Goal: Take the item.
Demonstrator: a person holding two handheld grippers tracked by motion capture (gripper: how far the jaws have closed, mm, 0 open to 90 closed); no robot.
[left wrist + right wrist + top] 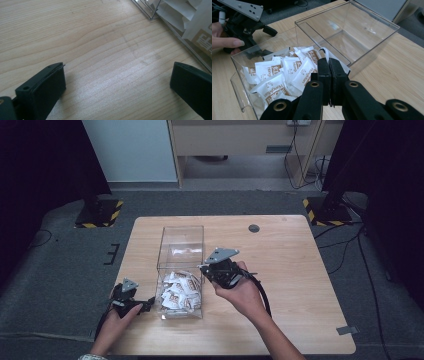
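Light wood bench (295,285) on grey carpet floor (60,275), dark stands at far corners. Clear box (181,270) lies w/ long axis running front-to-back, near the bench's left side; white sachets (179,291) piled at near end, far half bare. Right claw (329,65) pressed together, empty, above sachets. Left claw (117,82) spread over bare wood beside box; that view shows wood grain close up.

A camera high above my side looks forward and down over the whole tabletop (300,270), while my left claw's looks close along bare wood and my right claw's faces the clear box (352,32), which all three share.
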